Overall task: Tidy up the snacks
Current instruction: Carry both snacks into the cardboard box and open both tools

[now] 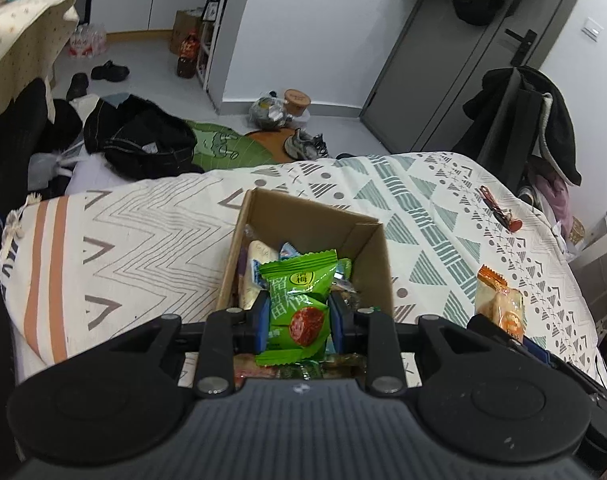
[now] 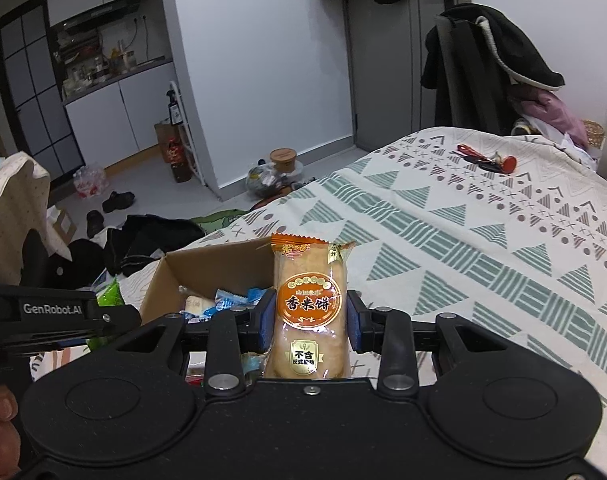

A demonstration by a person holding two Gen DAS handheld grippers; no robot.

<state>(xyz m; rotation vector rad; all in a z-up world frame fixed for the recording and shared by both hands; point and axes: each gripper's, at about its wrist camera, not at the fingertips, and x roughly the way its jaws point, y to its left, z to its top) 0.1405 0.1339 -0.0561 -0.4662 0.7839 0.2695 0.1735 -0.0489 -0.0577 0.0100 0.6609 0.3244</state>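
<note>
Left gripper (image 1: 299, 316): closed across the middle of a green plum-candy packet (image 1: 297, 304), blue pads pressing both side edges, packet upright and hanging over the open cardboard box (image 1: 367, 248). Light, soft, crinkly film with something small and firm inside (the red fruit picture sits right at pad level); probably slippery, so best pinched across the filled middle, not the flat sealed ends.

Right gripper (image 2: 308, 320): clamped on an orange rice-cracker packet (image 2: 309, 308), held upright just beside the box's right wall, above the patterned bedspread (image 2: 483, 240). Light but brittle by the look of it, air-puffed wrapper, contents likely to crack under a hard squeeze; gentle grip at mid-height, as here.

Further out: box resting on the bed, already part full of blue and pale wrapped snacks (image 2: 223, 300). Beyond, near the far edge of the bed, a small red-and-black tool (image 2: 483, 158), well apart from everything.
</note>
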